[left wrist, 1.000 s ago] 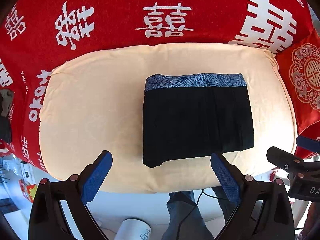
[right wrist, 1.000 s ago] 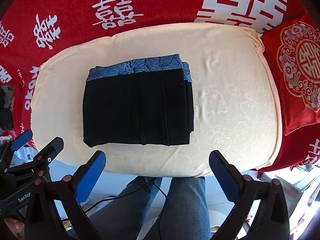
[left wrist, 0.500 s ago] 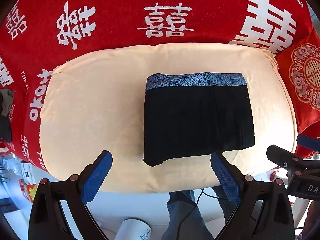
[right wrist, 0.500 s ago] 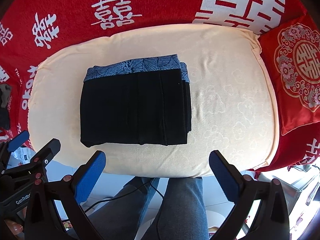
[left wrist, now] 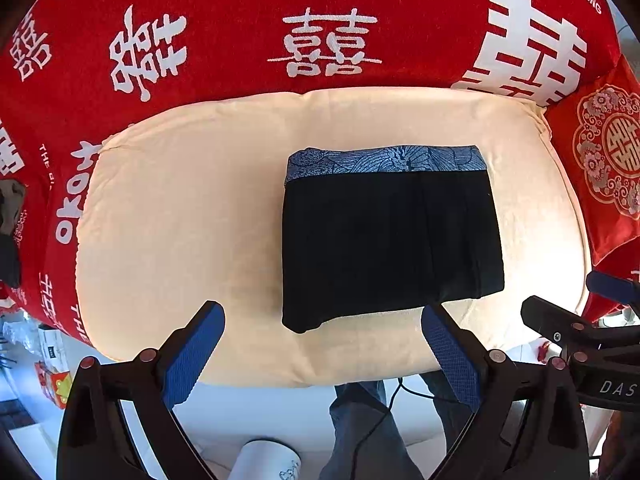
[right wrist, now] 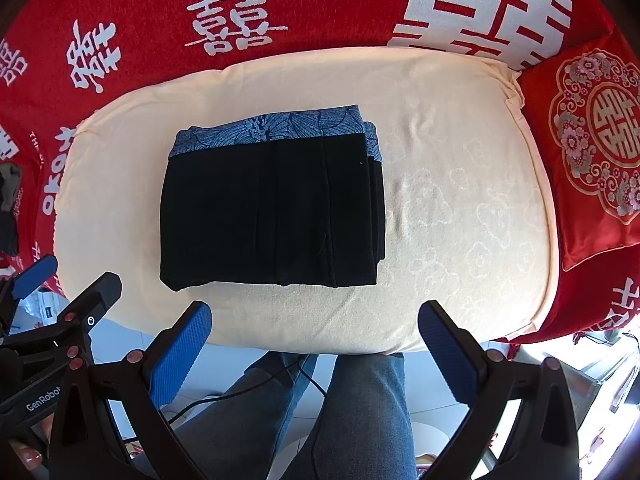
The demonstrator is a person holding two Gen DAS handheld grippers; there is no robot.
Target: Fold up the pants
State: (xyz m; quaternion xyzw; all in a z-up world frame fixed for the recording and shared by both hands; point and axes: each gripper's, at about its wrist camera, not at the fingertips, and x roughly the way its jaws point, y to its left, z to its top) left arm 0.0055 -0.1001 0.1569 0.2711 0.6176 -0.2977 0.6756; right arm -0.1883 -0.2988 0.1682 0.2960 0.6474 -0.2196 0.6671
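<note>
The black pants (left wrist: 390,240) lie folded into a compact rectangle on the cream cushion (left wrist: 180,220), with the blue patterned waistband at the far edge. They also show in the right wrist view (right wrist: 272,208), on the cushion (right wrist: 460,200). My left gripper (left wrist: 320,344) is open and empty, held back over the cushion's near edge. My right gripper (right wrist: 314,340) is open and empty, also behind the near edge. Neither touches the pants.
A red blanket with white characters (left wrist: 328,40) covers the sofa behind the cushion. A red embroidered pillow (right wrist: 592,152) lies at the right. The person's jeans-clad legs (right wrist: 340,408) and a cable are below. The other gripper shows at each view's side (left wrist: 580,340).
Both grippers have drawn back slightly from the cushion. The folded pants have not moved.
</note>
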